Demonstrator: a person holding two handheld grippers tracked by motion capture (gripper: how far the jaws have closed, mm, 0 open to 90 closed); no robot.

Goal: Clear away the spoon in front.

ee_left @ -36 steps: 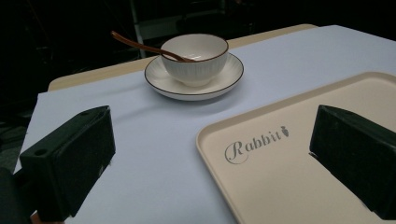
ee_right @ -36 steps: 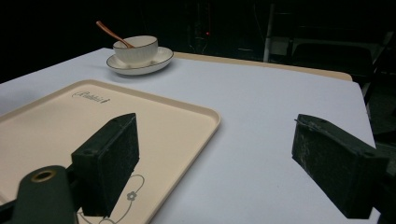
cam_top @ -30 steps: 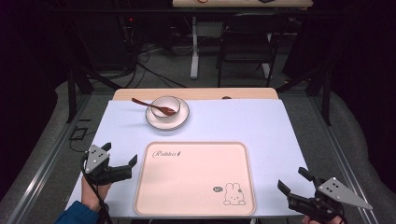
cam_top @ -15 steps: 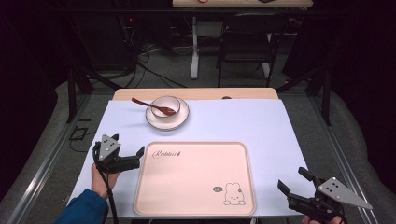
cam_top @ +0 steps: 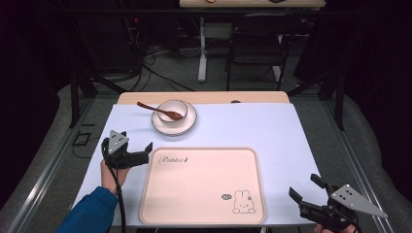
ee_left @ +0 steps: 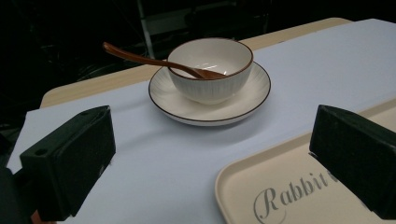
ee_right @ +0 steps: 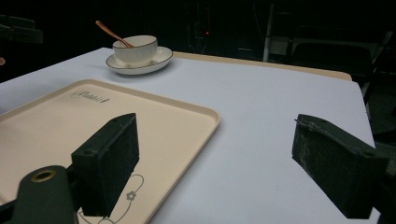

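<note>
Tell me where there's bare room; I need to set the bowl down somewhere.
The tray is bare apart from its printed rabbit. The blue mat lies free right of the plate holding the bowl and spoon. Tightest: the tray's left edge, by the left gripper.

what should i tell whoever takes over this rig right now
Left gripper: open, holding nothing, off the tray's far-left corner, aimed at the bowl.
Right gripper: open, holding nothing, near the table's front right edge.
Bowl sits on the saucer at the far side, spoon resting in it. Tray bare.
Done: nothing moved yet.
Left: probably grip the bowl set and bring it to the tray.
</note>
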